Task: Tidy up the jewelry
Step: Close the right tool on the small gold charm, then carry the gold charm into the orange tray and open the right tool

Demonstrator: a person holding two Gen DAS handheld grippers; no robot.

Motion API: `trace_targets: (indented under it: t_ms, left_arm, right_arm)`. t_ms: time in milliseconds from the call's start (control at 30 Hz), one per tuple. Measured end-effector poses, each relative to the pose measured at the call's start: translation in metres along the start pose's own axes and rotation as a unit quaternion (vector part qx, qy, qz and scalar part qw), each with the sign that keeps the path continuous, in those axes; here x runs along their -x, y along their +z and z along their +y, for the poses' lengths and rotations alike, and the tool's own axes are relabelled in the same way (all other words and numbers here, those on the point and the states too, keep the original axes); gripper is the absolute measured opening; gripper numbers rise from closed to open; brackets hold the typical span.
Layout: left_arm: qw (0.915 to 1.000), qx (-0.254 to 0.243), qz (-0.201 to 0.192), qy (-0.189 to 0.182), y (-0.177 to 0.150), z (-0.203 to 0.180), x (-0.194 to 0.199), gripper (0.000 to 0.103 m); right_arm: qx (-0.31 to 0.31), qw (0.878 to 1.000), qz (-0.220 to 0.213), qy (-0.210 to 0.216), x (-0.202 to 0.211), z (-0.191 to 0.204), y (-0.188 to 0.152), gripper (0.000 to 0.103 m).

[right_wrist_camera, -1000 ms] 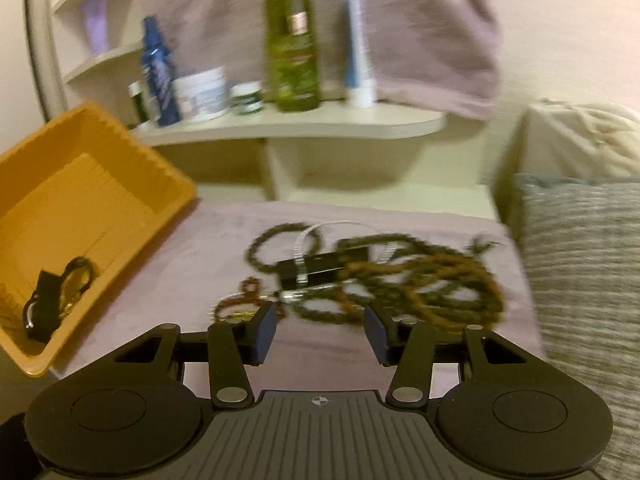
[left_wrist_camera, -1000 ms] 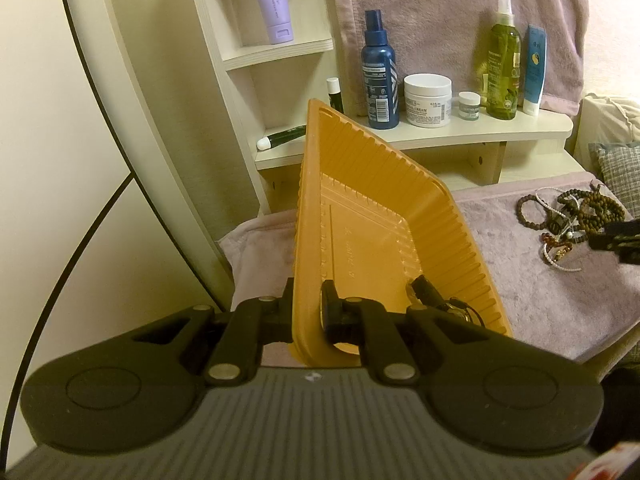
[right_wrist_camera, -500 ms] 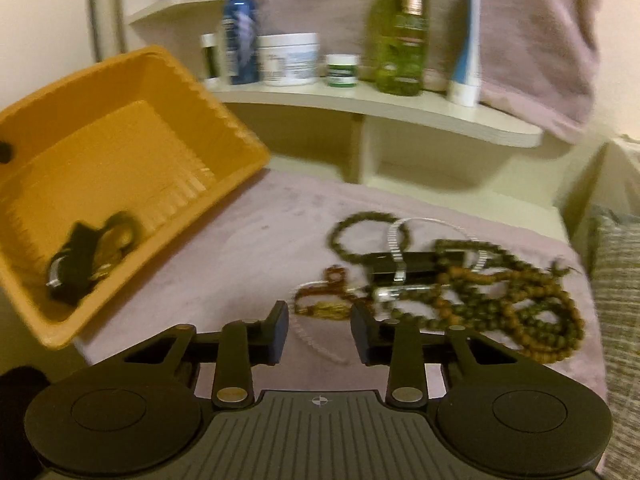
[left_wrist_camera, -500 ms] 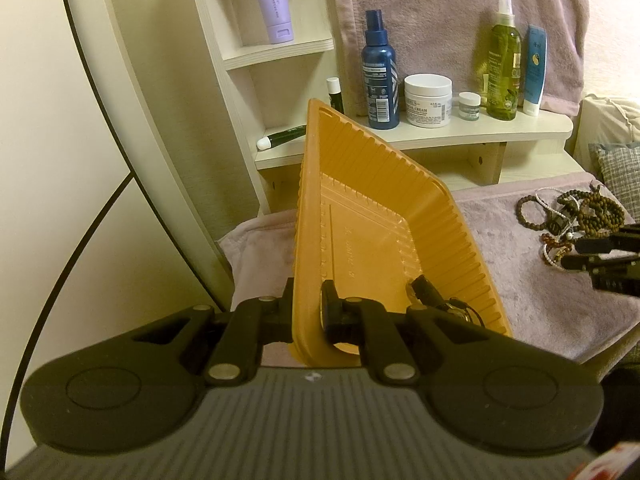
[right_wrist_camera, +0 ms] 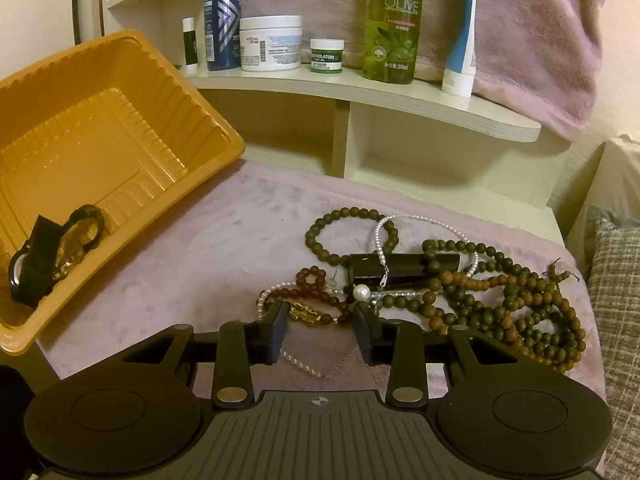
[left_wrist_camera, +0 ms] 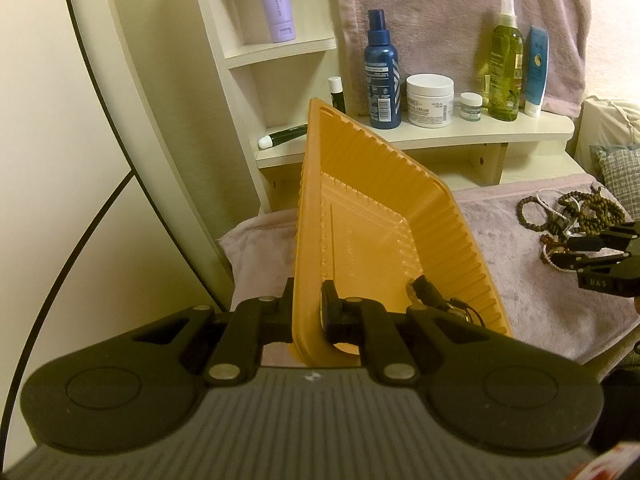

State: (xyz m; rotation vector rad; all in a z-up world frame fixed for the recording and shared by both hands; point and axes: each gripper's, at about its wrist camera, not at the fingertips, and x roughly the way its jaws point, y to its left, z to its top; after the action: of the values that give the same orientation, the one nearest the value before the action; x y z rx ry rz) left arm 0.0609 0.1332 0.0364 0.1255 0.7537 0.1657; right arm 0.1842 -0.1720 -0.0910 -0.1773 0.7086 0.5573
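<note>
My left gripper is shut on the near wall of an orange plastic tray, holding it tilted on the pink towel. A black watch lies in the tray's low corner. A tangled pile of bead bracelets, necklaces and pearl strands lies on the towel to the right, around a black tube. My right gripper is down at the pile's near edge, its jaws opening. A dark red bead bracelet with a gold charm lies between its fingers, and the pads are not pressing on it.
A curved shelf behind holds a blue spray bottle, a white jar, a small green jar, an olive oil bottle and a blue tube. A pink towel hangs behind. A plaid cushion borders the right side.
The right gripper swung left and sank to the near edge of the jewelry pile, with its fingers closer together than a second ago. The left gripper and tray have not moved.
</note>
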Motion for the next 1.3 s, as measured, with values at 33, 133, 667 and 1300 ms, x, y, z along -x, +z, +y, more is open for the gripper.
trace_targets:
  t_ms: [33,133,667,1300]
  left_arm:
    - [1.0000,0.000,0.000,0.000,0.000,0.000,0.000,0.009]
    - [1.0000,0.000,0.000,0.000,0.000,0.000,-0.001,0.009]
    - [1.0000,0.001,0.000,-0.001,0.000,0.001,-0.001,0.009]
    - [1.0000,0.006,-0.002,-0.003,0.000,0.001,0.000,0.009]
  right_arm:
    - [0.001,1.000,-0.001,-0.001,0.000,0.001,0.000,0.032]
    - [0.004,1.000,0.000,0.004,0.001,0.004,0.001,0.016]
    - [0.019,0.998,-0.052,-0.006,0.042,0.009,0.018,0.009]
    - [0.021,0.985,-0.105,0.135,0.067,0.079,0.071,0.009]
